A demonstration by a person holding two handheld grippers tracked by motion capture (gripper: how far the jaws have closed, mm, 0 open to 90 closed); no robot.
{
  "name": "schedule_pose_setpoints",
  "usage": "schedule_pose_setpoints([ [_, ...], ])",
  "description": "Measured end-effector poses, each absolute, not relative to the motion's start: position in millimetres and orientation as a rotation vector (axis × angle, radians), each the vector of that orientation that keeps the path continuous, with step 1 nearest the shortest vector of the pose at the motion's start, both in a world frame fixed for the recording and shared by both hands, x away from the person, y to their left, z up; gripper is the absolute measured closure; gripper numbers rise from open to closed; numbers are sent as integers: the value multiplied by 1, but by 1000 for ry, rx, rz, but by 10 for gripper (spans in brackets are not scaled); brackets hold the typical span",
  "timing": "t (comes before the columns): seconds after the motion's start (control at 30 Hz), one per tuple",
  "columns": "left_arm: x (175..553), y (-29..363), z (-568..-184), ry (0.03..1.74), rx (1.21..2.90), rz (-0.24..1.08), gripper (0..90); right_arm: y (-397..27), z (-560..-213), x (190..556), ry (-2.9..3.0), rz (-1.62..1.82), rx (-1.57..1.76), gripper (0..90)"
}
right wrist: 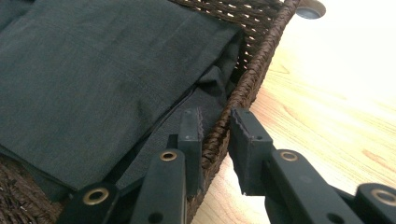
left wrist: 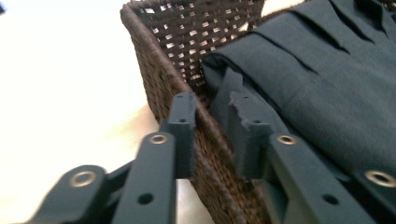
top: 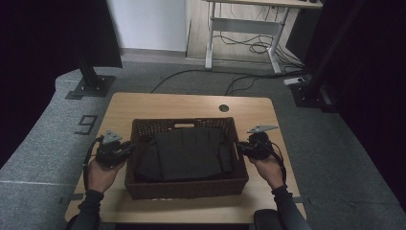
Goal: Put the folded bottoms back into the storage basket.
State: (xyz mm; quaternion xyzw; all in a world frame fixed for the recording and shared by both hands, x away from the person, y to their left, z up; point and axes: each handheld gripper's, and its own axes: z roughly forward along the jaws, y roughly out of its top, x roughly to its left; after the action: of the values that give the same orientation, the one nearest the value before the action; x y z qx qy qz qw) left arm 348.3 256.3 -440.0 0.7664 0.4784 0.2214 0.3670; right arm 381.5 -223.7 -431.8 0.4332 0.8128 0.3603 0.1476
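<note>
both grippers are on the dark brown woven wicker basket (top: pixel 186 188), one per short side. left gripper (left wrist: pixel 212 119): jaws straddle the left rim, one outside the weave, one inside against the folded dark cloth (left wrist: pixel 327 88), pads look pressed on the wall, so clenched on the rim. right gripper (right wrist: pixel 215 128): same on the right rim, one jaw inside next to the cloth, one outside over the light wooden table (right wrist: pixel 327 135); there looks to be a thin gap at the outer pad, but i read it as gripped.

in the high view the left gripper (top: pixel 128 150) and right gripper (top: pixel 240 147) sit level with each other at mid-length of the basket. the basket rests flat in the middle of the table, cloth already folded and lying inside it.

judgement: loading is done and the two-handed grasp is set. what's left is the lift or shift of the basket itself; it isn't off the table yet. both sides need to rise together or the rim will slip.
</note>
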Motion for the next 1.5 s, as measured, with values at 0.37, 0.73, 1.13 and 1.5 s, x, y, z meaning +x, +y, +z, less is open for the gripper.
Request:
schedule_pose_setpoints([
  [0.37,384,244,-439,1212,1989,562,768,-231,-432,386,2277,1017,1292,757],
  [0.73,412,233,-438,1213,2003,558,770,-238,-432,405,2229,1005,1345,761],
  [1.13,413,236,-435,1222,1976,552,627,-239,-431,405,2233,1027,1351,716],
  [1.5,391,253,-423,1132,1979,520,150,-237,-421,395,2217,1076,1265,195],
])
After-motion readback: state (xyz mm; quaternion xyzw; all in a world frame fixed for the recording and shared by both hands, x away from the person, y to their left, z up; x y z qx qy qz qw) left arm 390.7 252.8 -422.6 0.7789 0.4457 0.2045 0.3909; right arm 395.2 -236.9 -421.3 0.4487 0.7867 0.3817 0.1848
